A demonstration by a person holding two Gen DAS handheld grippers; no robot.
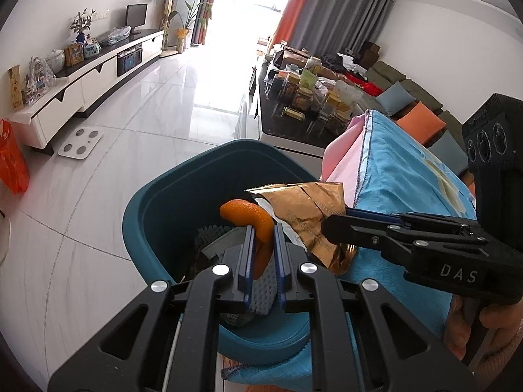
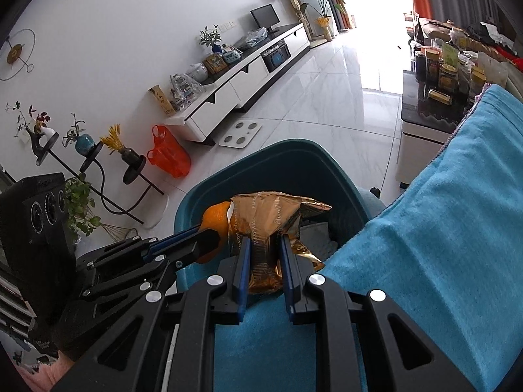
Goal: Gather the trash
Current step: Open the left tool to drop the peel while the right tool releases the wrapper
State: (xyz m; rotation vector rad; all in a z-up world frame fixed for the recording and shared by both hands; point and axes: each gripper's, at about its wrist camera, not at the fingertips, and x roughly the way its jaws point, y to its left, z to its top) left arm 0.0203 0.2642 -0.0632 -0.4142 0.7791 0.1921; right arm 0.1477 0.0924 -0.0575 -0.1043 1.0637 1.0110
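Over the teal bin (image 1: 157,215) we see our left claw (image 1: 264,228) nearly shut, pinching orange peel (image 1: 251,217) that curls up past its tips. Just right of it, our right claw (image 2: 265,241) clamps a crumpled gold wrapper (image 2: 271,219), beside the blue towel (image 2: 441,245).

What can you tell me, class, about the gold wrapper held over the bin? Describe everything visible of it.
The gold wrapper is a crumpled, shiny foil packet, copper-gold with faint printed lettering and a torn white inner edge. The right gripper pinches its lower part between blue pads, holding it roughly upright above the open teal bin, beside the blue cloth. Its side lies against or just in front of the orange peel in the left gripper; contact is unclear.
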